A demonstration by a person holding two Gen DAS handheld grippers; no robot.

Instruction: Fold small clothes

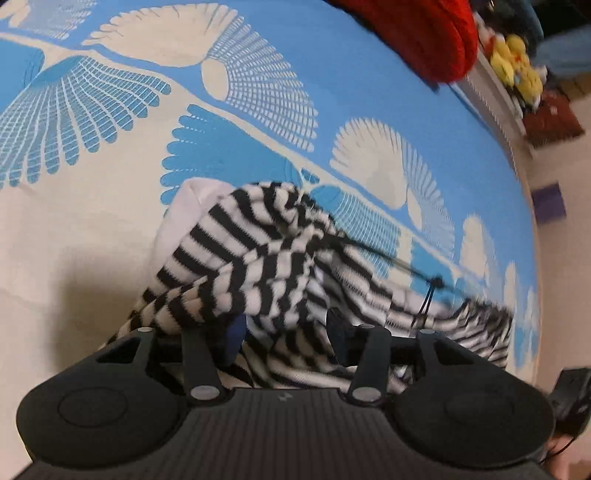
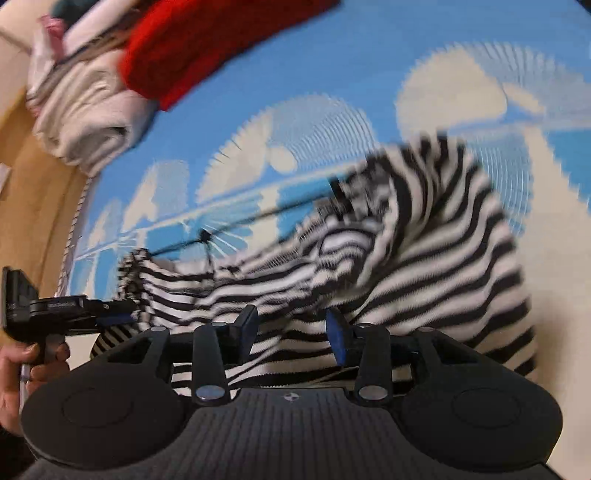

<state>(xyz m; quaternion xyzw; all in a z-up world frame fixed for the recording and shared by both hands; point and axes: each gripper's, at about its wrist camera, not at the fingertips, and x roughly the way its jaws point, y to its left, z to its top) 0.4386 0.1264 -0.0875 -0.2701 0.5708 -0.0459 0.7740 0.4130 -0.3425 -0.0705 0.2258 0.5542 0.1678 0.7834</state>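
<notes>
A black-and-white striped garment (image 1: 258, 266) (image 2: 406, 258) lies crumpled on a blue and cream patterned bedsheet (image 1: 332, 74) (image 2: 369, 74). A thin black cord (image 1: 388, 258) (image 2: 240, 221) stretches across it. My left gripper (image 1: 288, 332) stands open low over the near edge of the garment. The striped cloth lies between and under its fingers, and the pads do not press on it. My right gripper (image 2: 293, 332) is open too, its blue pads apart above the striped cloth. The right wrist view also shows the left gripper (image 2: 122, 314) at the garment's left end, held by a hand (image 2: 40, 362).
A red knitted garment (image 1: 424, 33) (image 2: 207, 48) lies at the far side of the bed. A stack of folded pale clothes (image 2: 81, 103) sits beside it near the bed's edge. Yellow plush toys (image 1: 517, 62) sit beyond the bed. Wooden floor (image 2: 33, 184) lies past the edge.
</notes>
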